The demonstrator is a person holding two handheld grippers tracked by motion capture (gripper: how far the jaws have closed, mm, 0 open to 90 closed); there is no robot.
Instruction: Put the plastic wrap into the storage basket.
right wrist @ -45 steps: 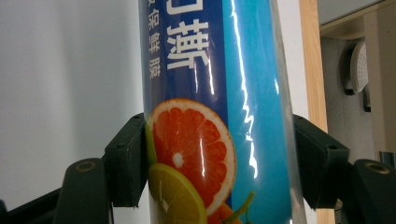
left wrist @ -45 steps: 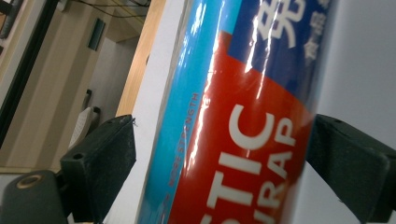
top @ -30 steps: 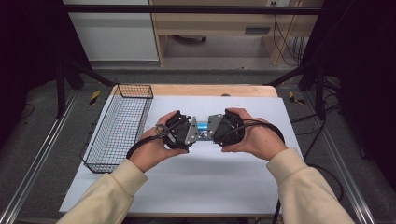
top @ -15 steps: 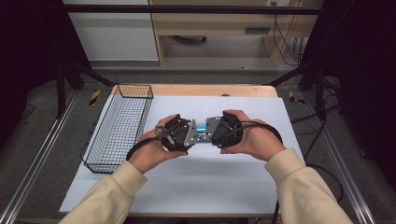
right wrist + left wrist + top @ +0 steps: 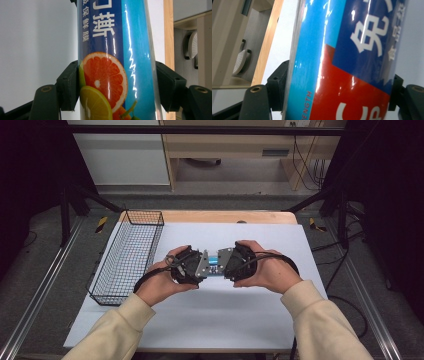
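A glossy blue cling-film pack [image 5: 215,262] with white characters, a red panel and orange-fruit pictures is held between both hands over the middle of the table. My left gripper [image 5: 204,266] grips one end. In the left gripper view its pads [image 5: 277,86] press both sides of the pack [image 5: 352,50], and the jaws have just been closing on it. My right gripper [image 5: 224,262] faces it from the other side. In the right gripper view the pads [image 5: 68,86] clamp the pack [image 5: 112,37] by the orange picture.
A black wire basket [image 5: 127,255] stands at the table's left. A white mat [image 5: 210,320] covers the wooden table [image 5: 225,216]. Metal rails [image 5: 35,300] run along both sides, and pale wooden furniture [image 5: 235,150] stands behind the table.
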